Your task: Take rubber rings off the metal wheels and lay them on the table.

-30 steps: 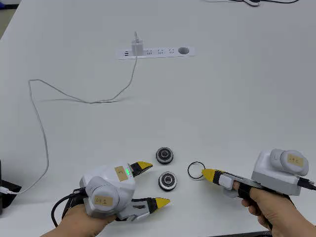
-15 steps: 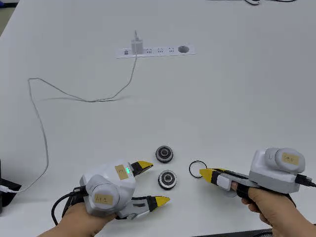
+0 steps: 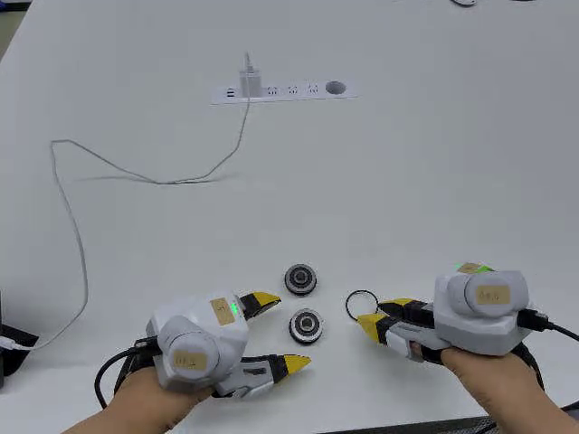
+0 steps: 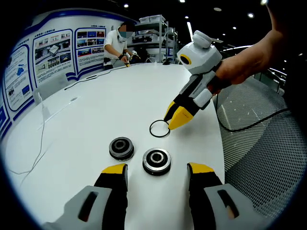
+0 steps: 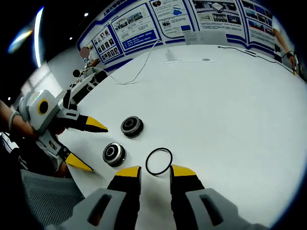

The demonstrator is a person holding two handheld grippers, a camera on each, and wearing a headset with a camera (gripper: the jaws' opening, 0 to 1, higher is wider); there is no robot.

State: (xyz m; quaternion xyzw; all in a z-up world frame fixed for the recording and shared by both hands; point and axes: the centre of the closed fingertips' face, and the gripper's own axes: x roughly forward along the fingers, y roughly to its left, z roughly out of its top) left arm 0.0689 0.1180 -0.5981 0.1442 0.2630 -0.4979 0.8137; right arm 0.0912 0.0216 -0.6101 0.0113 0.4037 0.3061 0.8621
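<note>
Two metal wheels lie on the white table (image 3: 407, 181). The far wheel (image 3: 301, 279) (image 4: 121, 148) (image 5: 131, 127) has a dark outer band. The near wheel (image 3: 307, 325) (image 4: 157, 161) (image 5: 114, 154) shows a shiny rim. A thin black rubber ring (image 3: 361, 305) (image 4: 159, 129) (image 5: 159, 160) lies flat to their right. My left gripper (image 3: 281, 332) (image 4: 158, 168) is open, its yellow tips either side of the near wheel and just short of it. My right gripper (image 3: 384, 315) (image 5: 156, 171) is open a little, with the ring just ahead of its tips and nothing held.
A white power strip (image 3: 285, 91) with a plugged-in charger lies at the back. Its cable (image 3: 81, 235) loops down the left side to a dark object (image 3: 9, 353). The table's front edge runs just below both hands.
The right gripper has rolled over and its jaws have parted beside the ring, which stays flat on the table. The left gripper and both wheels have not moved.
</note>
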